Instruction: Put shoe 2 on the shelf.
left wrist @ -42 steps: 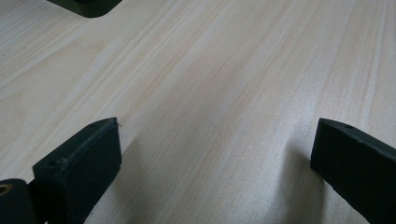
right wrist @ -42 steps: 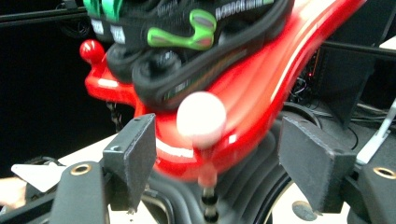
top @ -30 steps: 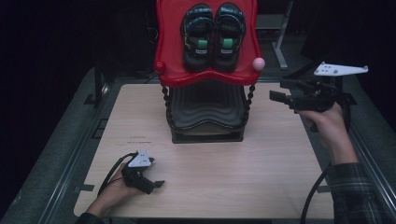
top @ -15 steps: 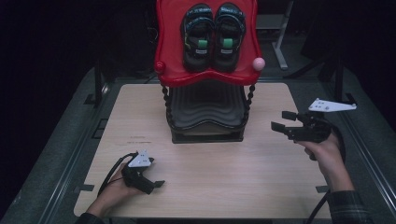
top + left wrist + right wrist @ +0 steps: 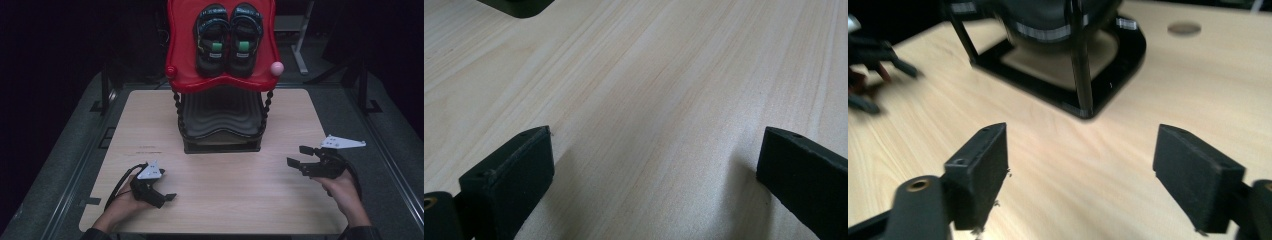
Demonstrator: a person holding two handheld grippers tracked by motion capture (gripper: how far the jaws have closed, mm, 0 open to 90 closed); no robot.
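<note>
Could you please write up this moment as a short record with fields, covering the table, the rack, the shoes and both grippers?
surface: light wooden table
rack: black stand with a red top shelf, at the table's far middle
shoes: pair of black sandals side by side on the red shelf
left gripper: on the table near the left front, jaws apart, holding nothing
right gripper: at the right side, pointing toward the stand, jaws apart, holding nothing

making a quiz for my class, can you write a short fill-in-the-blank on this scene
1. The pair of sandals lies on the ____ top shelf of the rack.
2. The jaws of the left tongs stand ____ over bare table.
3. The pink ball sits at the shelf's ____ corner in the high view.

Missing words: red; open; right
</note>
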